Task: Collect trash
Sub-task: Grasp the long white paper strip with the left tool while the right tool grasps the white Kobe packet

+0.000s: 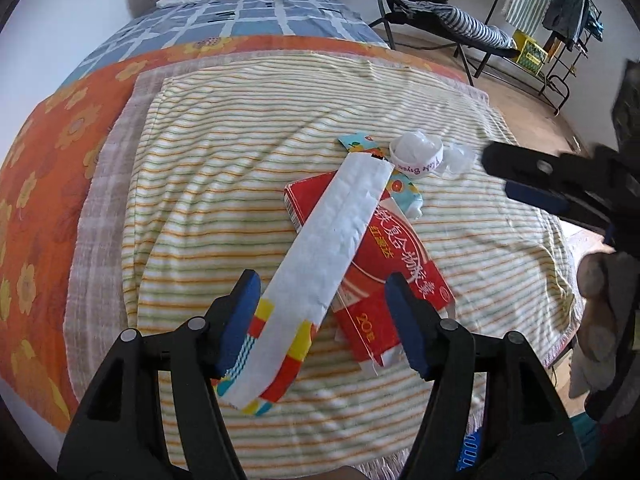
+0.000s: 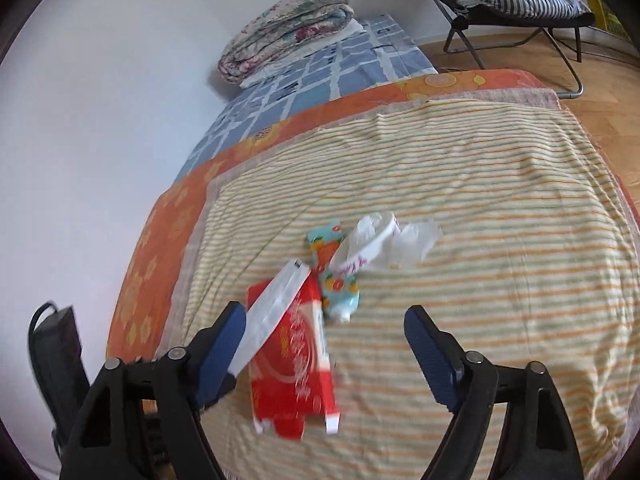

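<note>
Left hand-held gripper (image 1: 324,320), fingers spread, straddles the near end of the white wrapper (image 1: 320,248), whose long axis runs lower left to upper right across the red carton (image 1: 372,280) on the bed (image 1: 224,152); right hand-held gripper (image 2: 324,344), also spread, sits farther off.

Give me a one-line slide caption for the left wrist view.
Open left gripper poised over a long white wrapper lying across a flattened red box on the striped blanket.

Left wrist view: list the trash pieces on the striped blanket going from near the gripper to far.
White paper wrapper → red box → blue fruit-print packet → white ring with crumpled clear plastic.
</note>
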A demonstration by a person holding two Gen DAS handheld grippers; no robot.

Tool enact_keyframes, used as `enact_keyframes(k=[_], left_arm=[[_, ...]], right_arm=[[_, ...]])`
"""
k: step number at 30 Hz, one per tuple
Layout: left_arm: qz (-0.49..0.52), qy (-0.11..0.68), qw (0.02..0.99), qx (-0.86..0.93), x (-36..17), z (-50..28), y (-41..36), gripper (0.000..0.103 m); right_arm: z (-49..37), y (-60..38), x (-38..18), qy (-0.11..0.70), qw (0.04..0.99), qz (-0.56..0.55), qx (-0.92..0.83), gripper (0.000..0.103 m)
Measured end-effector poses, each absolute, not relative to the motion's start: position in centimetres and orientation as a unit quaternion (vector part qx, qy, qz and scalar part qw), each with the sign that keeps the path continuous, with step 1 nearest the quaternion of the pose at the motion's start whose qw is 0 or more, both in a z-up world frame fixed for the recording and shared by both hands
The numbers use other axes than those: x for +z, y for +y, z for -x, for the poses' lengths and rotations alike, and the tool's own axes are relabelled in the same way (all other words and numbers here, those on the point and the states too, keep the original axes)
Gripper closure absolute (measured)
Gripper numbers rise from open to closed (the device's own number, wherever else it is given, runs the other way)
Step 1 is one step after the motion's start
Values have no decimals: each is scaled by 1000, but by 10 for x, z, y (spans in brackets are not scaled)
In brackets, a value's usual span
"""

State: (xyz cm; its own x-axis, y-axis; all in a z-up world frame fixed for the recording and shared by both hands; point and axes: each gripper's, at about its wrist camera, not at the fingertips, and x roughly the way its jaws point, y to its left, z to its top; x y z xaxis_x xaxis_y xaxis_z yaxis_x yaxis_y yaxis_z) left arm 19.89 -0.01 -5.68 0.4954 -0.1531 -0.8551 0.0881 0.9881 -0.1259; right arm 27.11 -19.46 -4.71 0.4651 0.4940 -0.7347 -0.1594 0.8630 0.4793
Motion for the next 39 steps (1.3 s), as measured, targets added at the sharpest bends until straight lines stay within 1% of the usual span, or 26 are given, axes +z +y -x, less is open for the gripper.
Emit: enact_keyframes(k=[1,4,8,15,18,26,29,33,35,36,38,39], left_arm=[[31,498,864,-69,-58,-201,0,36],[28,503,861,-68,-63,-207,0,36],[28,511,856,-68,-71,-214,0,36],[30,517,853,-66,-78,-225,0,36],[27,520,851,-67,-82,-229,-1,36],[25,522,850,-69,-85,-230,-2,36],[25,522,850,-70,-86,-230,-2,36],[24,521,850,-70,-86,-229,-3,36],[26,521,850,-71,-86,-230,-3,44],[27,522,849,-74,-85,-229,-3,46],[25,521,850,-75,-84,-229,-5,54],[24,520,850,-77,-84,-228,-6,56]], right_arm=[[-279,-193,-51,485,834,-180,194,33],[-292,-192,-60,492,829,-189,185,34],[-309,-193,-73,505,819,-207,175,44],[-329,-197,-87,516,804,-244,168,49],[-332,-194,-88,519,803,-240,167,54],[-338,-189,-92,517,811,-226,153,70],[-338,-190,-91,512,816,-219,151,80],[-335,-190,-87,505,823,-211,154,87],[-333,-190,-85,501,826,-205,158,93],[-332,-189,-83,499,828,-201,160,93],[-330,-187,-78,493,834,-187,164,93],[-329,-186,-75,490,837,-178,166,93]])
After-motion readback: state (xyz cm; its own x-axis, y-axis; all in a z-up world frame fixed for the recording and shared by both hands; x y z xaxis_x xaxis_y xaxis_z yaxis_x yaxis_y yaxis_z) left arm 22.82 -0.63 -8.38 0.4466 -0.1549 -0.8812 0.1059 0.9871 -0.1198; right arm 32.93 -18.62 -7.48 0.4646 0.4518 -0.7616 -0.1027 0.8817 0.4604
